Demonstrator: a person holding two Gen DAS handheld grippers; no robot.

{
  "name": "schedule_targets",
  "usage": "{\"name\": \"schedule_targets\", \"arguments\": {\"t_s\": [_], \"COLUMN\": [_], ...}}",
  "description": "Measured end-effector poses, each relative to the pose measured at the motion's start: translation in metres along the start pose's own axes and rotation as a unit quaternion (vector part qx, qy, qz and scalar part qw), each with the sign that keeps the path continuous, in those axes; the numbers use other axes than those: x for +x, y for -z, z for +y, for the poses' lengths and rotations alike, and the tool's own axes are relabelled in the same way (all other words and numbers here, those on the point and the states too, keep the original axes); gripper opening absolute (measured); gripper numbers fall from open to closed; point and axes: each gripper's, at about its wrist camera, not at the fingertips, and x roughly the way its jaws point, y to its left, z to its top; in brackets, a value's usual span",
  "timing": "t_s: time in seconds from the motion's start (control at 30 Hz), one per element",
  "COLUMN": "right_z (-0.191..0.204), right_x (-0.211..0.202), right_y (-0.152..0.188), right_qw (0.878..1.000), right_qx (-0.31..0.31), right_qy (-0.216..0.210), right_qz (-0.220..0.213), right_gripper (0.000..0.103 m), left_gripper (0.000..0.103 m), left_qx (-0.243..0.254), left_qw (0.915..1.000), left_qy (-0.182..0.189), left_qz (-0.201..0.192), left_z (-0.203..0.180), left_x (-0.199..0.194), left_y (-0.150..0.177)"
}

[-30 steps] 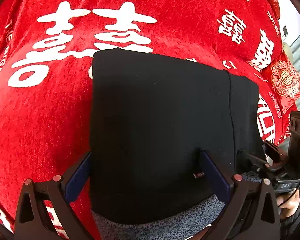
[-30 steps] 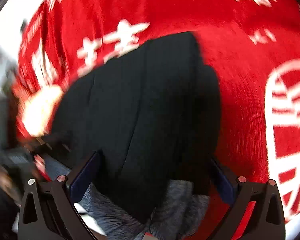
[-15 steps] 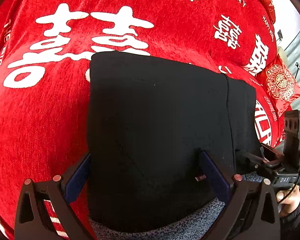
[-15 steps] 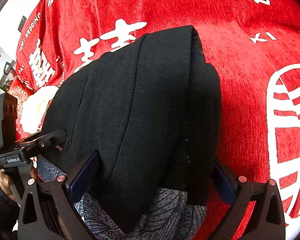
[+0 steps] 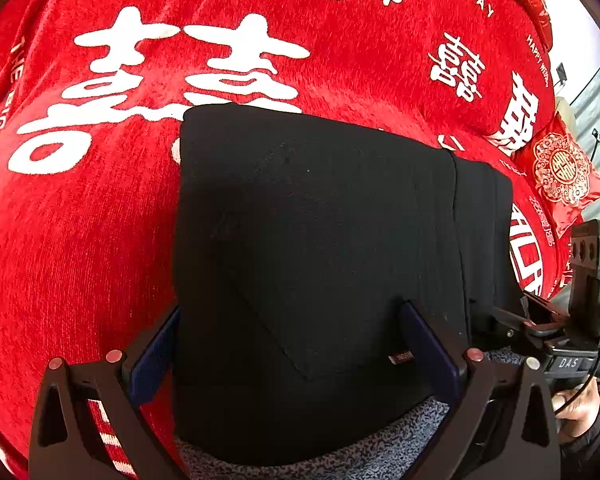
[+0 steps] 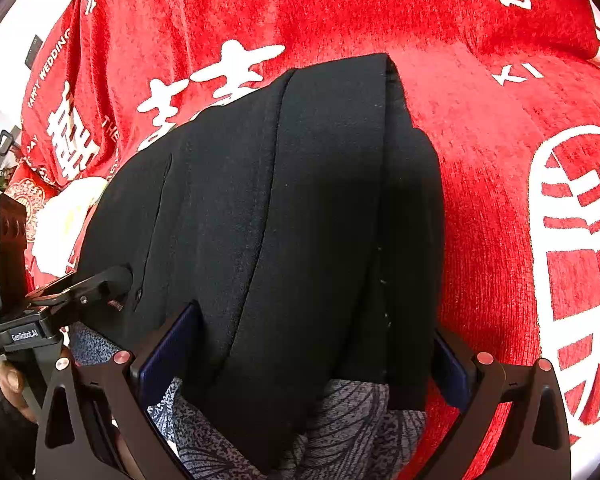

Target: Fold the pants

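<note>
Pants (image 5: 320,248): black, matte, folded into a thick rectangle, lying on red plush bedspread (image 5: 80,240), long axis running away from both grippers.
Left hand-held gripper (image 5: 296,344): spread wide, straddling near edge, gripping nothing.
Right hand-held gripper (image 6: 316,356): likewise released, straddling layered right end.
Nearer: neither; both sitting at the near hem.

Red blanket (image 5: 100,240) w/ white characters covers the bed; black folded pants (image 5: 308,256) lie flat on it, red cushion (image 5: 564,172) near far edge.
</note>
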Motion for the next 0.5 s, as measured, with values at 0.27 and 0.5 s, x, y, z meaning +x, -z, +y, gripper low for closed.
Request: {"name": "schedule_targets", "arguments": {"t_s": [0.27, 0.5], "right_z": [0.014, 0.029], "right_x": [-0.011, -0.028], "right_y": [-0.001, -0.006], "right_qw": [1.0, 0.999], "right_qx": [-0.012, -0.048], "right_qy": [-0.001, -0.001], "right_qz": [-0.012, -0.016], "right_gripper": [0.075, 0.049], "left_gripper": [0.063, 0.045], "left_qx": [0.011, 0.031], "left_qw": [0.9998, 0.9993], "left_qy": [-0.001, 0.004], "left_qz": [-0.019, -0.019], "left_z": [-0.005, -0.011], "left_x": [-0.016, -0.027], "left_y": [0.0, -0.005]}}
